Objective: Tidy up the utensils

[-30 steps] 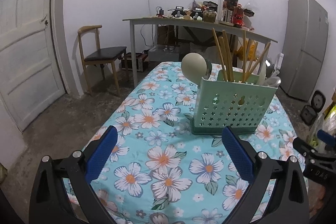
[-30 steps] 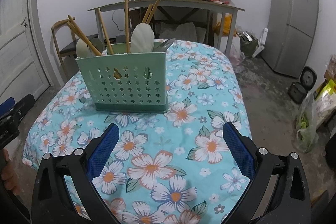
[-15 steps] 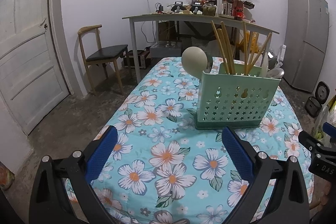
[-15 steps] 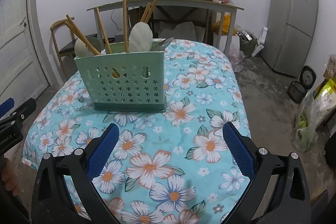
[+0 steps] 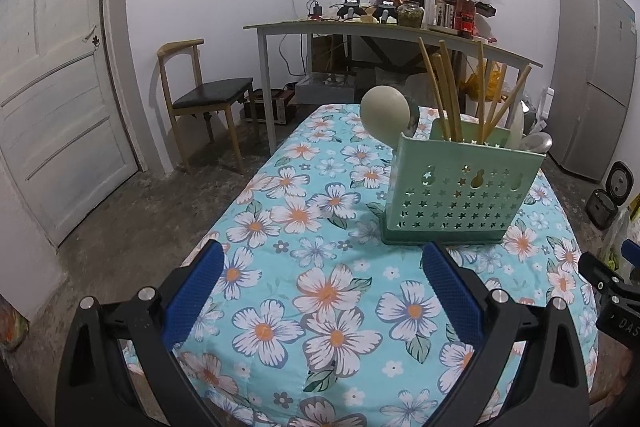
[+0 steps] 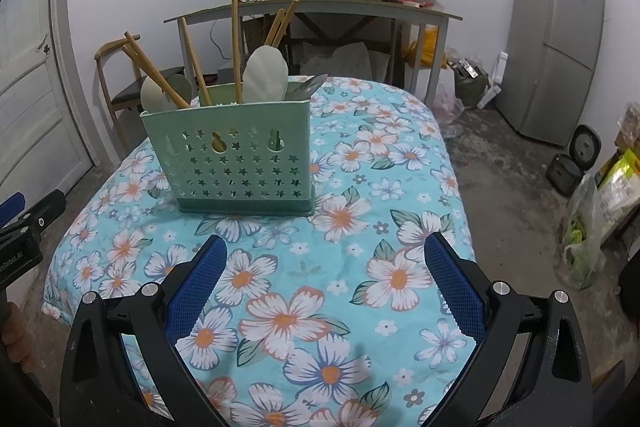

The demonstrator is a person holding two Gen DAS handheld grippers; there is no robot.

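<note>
A green perforated utensil holder [image 5: 456,195] stands on the floral tablecloth [image 5: 320,291]; it also shows in the right wrist view [image 6: 236,159]. It holds wooden chopsticks [image 5: 444,87], a pale rice paddle [image 5: 384,115], a pale scoop [image 6: 266,75] and metal spoons [image 5: 538,143]. My left gripper [image 5: 320,263] is open and empty, hovering over the cloth short of the holder. My right gripper [image 6: 326,259] is open and empty, likewise short of the holder. Each gripper shows at the edge of the other's view.
A wooden chair [image 5: 200,95] stands by a white door [image 5: 52,107] on the left. A cluttered grey table [image 5: 380,31] is behind. A grey fridge [image 6: 556,39] stands right. Bags [image 6: 592,211] and a rice cooker [image 6: 584,147] lie on the floor.
Both grippers have drawn back a little from the holder, which now looks slightly smaller and farther. Both stay open and empty.
</note>
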